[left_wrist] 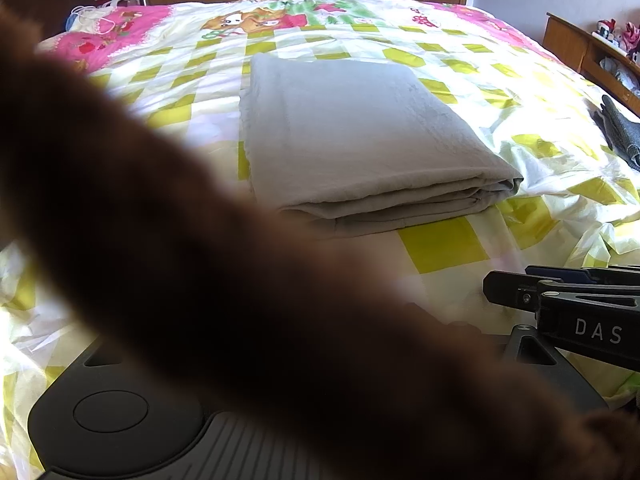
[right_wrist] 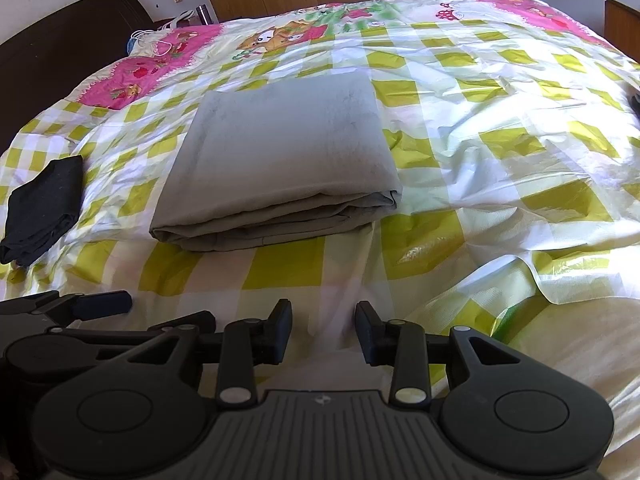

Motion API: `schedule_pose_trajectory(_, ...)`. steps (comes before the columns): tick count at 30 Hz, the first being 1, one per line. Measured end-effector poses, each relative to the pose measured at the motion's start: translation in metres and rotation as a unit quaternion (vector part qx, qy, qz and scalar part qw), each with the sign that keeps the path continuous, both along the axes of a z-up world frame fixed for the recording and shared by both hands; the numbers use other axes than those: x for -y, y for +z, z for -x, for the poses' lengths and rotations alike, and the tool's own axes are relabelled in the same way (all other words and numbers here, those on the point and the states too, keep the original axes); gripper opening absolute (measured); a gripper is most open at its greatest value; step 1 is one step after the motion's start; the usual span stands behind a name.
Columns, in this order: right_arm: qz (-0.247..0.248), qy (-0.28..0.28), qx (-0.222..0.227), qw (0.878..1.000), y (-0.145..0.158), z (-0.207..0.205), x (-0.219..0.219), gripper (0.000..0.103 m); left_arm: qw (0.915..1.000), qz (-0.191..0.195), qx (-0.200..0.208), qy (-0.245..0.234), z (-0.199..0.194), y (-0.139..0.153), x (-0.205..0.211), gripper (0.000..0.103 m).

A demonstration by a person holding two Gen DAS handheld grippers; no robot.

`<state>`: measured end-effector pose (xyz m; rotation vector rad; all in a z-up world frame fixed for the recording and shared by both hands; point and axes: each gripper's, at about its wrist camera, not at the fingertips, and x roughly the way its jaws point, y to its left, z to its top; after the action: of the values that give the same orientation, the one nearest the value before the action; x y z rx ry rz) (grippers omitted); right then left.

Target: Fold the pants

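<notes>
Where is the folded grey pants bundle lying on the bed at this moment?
The folded grey fabric pants bundle lies centre-left in the right wrist view on the yellow-checked bedspread, ahead of the right gripper, with a small dark folded cloth to its left.

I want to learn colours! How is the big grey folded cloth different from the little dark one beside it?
The grey pants are light and big; the dark cloth is nearly black and much smaller. The grey pants lie in a neat, flat rectangle; the dark cloth looks lumpier. Both are folded and rest on the checked bedspread.
</notes>
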<state>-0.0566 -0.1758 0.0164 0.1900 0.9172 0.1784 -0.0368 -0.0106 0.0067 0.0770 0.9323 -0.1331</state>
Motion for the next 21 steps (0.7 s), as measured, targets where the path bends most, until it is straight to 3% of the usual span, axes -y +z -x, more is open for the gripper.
schedule_pose_trajectory(12, 0.006, 0.007, -0.003, 1.0, -0.0016, 0.0004, -0.0022, 0.053, 0.9999, -0.012, 0.001, 0.012, -0.0003, 0.0001, -0.0004, 0.095)
schedule_pose_trajectory(21, 0.013, 0.012, 0.001, 1.0, -0.0015, 0.0014, -0.005, 0.054, 0.9996, 0.002, 0.003, 0.028, -0.0019, 0.0027, -0.0073, 0.096)
